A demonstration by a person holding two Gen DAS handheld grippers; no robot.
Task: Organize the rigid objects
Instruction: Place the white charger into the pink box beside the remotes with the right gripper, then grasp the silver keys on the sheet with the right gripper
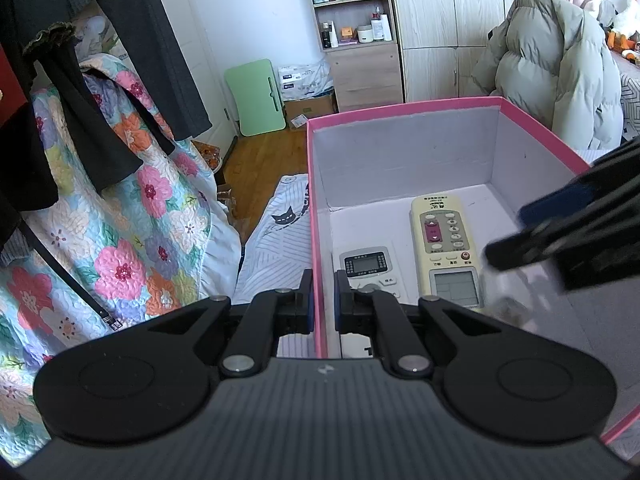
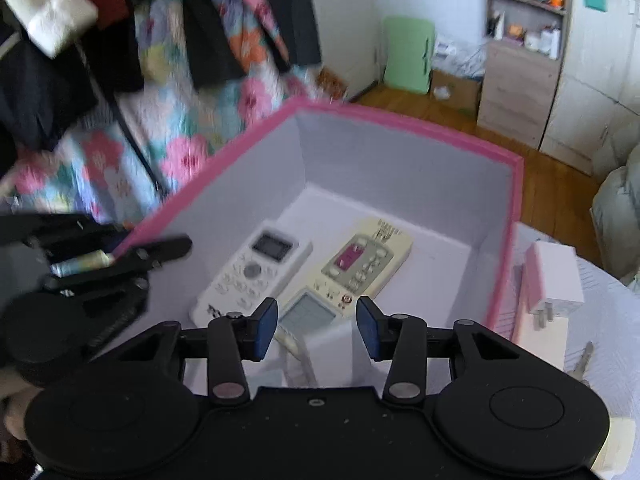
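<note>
Gripping tool, left (image 1: pixel 323 300): fingers pinched on the left wall of the pink box (image 1: pixel 404 114), one inside, one outside.
Right tool (image 2: pixel 316 328): fingers apart, nothing between them, hovering over the box's near end.
White remote (image 2: pixel 256 276): flat on the box floor, left side.
Cream remote (image 2: pixel 352 272): just beside it, to the right.
Pink charger (image 2: pixel 554 280): outside the box, right of its wall.
Key (image 2: pixel 582 360): near the charger.
</note>
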